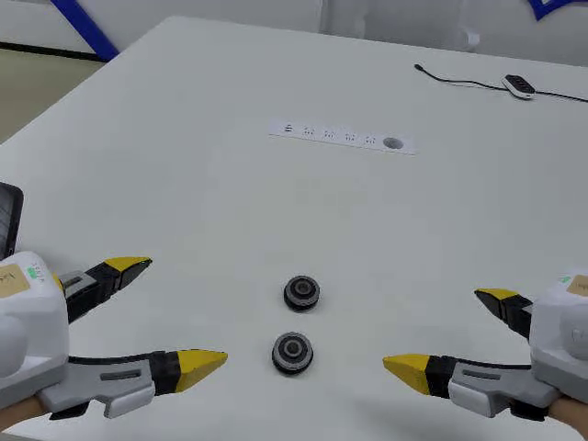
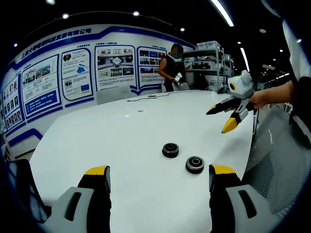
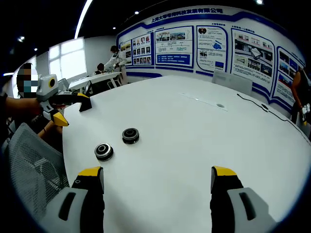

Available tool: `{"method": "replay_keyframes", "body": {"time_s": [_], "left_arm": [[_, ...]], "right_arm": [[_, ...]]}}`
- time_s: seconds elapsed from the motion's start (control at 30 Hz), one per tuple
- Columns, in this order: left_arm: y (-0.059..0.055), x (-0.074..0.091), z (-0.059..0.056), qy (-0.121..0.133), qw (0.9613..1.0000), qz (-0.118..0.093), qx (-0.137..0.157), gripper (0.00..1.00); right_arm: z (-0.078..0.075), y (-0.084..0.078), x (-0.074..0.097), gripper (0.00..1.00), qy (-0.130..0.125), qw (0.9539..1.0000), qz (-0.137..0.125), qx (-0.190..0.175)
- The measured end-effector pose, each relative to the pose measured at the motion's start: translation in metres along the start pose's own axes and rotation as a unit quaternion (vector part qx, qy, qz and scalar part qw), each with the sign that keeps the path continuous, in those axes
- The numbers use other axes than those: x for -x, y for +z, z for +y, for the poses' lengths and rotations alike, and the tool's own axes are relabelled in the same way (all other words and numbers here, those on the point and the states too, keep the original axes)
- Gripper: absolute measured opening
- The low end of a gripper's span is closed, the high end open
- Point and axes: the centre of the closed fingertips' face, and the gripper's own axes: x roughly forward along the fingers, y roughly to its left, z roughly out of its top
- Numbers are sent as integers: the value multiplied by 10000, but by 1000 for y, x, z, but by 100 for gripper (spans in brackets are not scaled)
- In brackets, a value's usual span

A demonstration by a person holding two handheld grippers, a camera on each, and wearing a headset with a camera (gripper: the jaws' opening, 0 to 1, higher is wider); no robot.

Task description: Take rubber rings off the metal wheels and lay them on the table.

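Bench (image 1: 184, 138): white, wide, level.

Wheels: two, both flat on the bench, close together but not touching. In the head view they sit between the two grippers. The far wheel (image 1: 301, 292) lies just beyond the near wheel (image 1: 292, 353), which is closer to the person. Each shows a pale metal hub inside a dark outer band. The rings (image 1: 301, 307) appear to be seated on both wheels; no loose ring lies on the bench.

Left gripper (image 1: 184, 310): held low over the bench, left of the wheels and apart from them. Jaws are spread wide with nothing between them. Its yellow tips point toward the wheels. In the left gripper view both wheels sit ahead of the jaws, the near one toward the right jaw.

Right gripper (image 1: 432, 329): held low on the opposite side, right of the wheels and apart from them. Jaws are spread wide and hold nothing. In the right gripper view both wheels lie ahead and to the left, with the near one closest to the left jaw.

Other items: a white power strip (image 1: 342, 137) lies further back on the bench, well apart from the wheels. A black cable (image 1: 450, 80) runs along the far right to a small dark device (image 1: 520, 85). A dark screen (image 1: 7, 216) shows at the left edge.
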Motion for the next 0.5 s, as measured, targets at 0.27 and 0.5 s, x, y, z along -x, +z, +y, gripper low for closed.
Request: {"method": "replay_keyframes", "body": {"time_s": [0.27, 0.5], "left_arm": [[-2, -3, -6, -108, 9998, 89, -132, 86], [-6, -7, -4, -151, 9996, 174, -183, 80]], "right_arm": [[1, -3, 4, 88, 34, 9998, 0, -189], [4, -8, 4, 87, 79, 9993, -2, -356]]}}
